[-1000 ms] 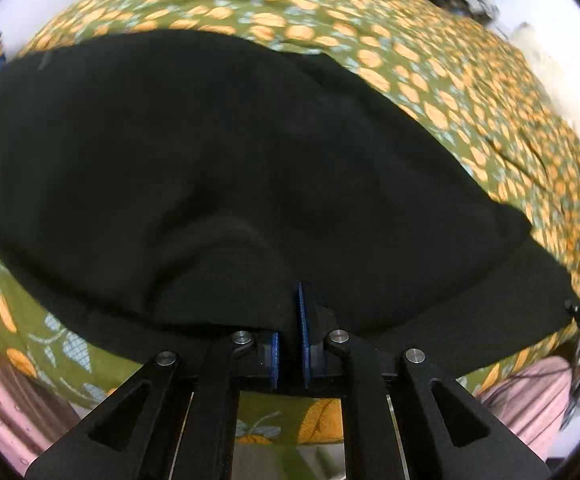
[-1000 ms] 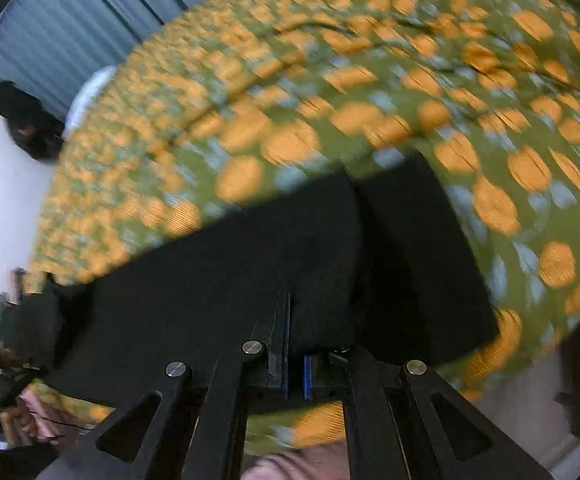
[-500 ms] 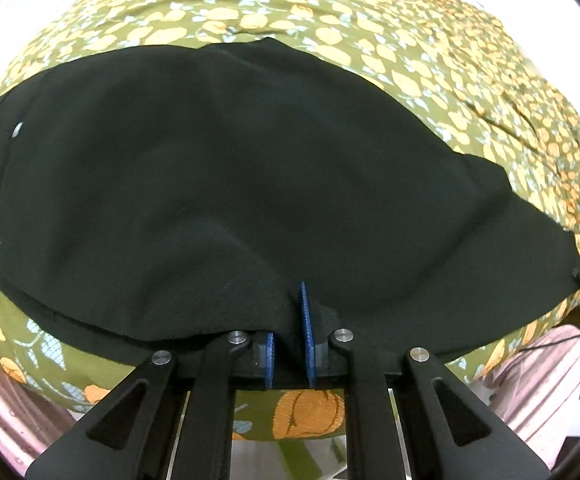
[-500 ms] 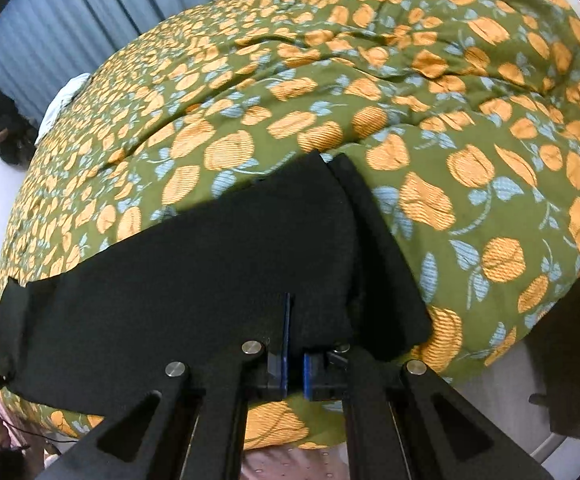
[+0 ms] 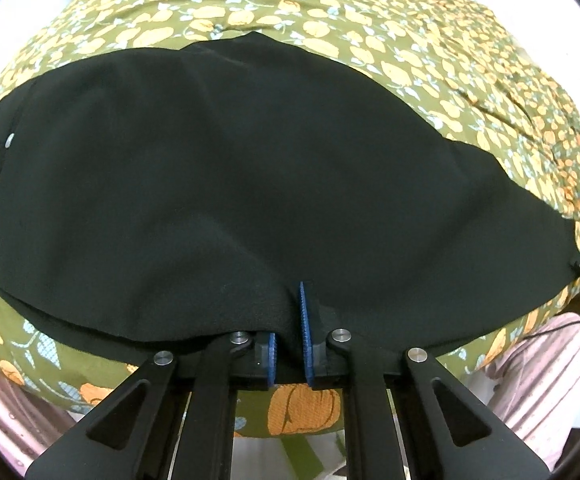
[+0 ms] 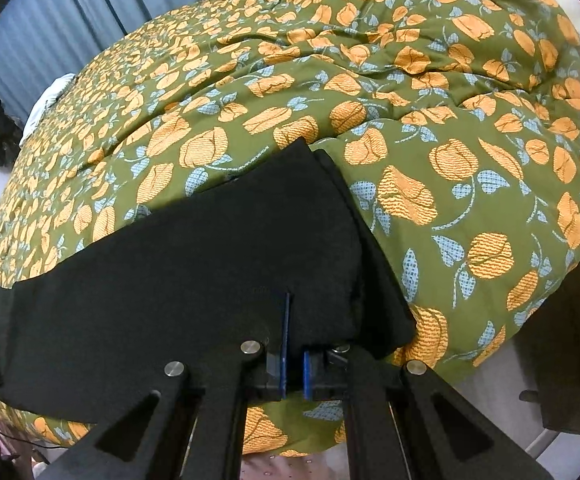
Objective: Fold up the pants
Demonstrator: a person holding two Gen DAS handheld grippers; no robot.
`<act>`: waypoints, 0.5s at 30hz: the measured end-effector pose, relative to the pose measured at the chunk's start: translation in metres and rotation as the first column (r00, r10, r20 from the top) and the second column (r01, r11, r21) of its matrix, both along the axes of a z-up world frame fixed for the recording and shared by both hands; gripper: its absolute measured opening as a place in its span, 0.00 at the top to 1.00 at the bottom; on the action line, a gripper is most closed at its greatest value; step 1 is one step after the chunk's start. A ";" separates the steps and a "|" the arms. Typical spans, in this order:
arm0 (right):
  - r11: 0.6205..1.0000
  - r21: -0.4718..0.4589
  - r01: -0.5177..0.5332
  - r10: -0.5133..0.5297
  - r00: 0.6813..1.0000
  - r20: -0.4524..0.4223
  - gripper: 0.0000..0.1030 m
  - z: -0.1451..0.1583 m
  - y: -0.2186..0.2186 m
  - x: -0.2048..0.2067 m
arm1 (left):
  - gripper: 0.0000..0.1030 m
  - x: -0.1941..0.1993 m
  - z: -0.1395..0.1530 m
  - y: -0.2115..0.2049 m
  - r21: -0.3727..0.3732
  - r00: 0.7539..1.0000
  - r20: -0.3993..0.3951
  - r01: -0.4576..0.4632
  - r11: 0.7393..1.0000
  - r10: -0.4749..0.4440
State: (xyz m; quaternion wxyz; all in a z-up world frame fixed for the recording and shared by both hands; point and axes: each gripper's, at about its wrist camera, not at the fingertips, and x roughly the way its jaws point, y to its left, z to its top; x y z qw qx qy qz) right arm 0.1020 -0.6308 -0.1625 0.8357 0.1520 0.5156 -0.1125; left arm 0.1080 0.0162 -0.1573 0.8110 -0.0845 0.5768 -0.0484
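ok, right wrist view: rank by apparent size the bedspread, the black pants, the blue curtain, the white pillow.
1. bedspread, fills most of the frame
2. black pants, though nearness to the lens inflates them
3. blue curtain
4. white pillow, far off, so its true size is unsure

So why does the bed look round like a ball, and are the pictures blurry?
Left wrist view: the fisheye lens bends the flowered bedspread into a dome with dark corners; the black pants look sharp but show little detail. Right wrist view: same bulging, the bedspread's flowers are crisp, no blur, and the pants are a flat dark shape; soft even light, no glare.
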 end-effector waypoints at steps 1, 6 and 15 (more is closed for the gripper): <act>1.000 -0.002 0.001 -0.001 1.000 -0.001 0.95 0.000 0.000 0.000 | 0.93 -0.001 0.000 0.000 0.004 1.000 -0.002 0.003 1.000 -0.003; 1.000 -0.026 -0.004 0.003 1.000 -0.011 0.95 0.000 0.003 0.001 | 0.95 -0.005 0.003 -0.004 0.026 1.000 -0.014 0.026 0.999 -0.025; 1.000 -0.028 0.000 -0.001 1.000 -0.020 0.95 -0.002 0.003 0.003 | 0.95 -0.005 0.001 -0.007 0.047 0.999 -0.033 0.033 0.998 -0.032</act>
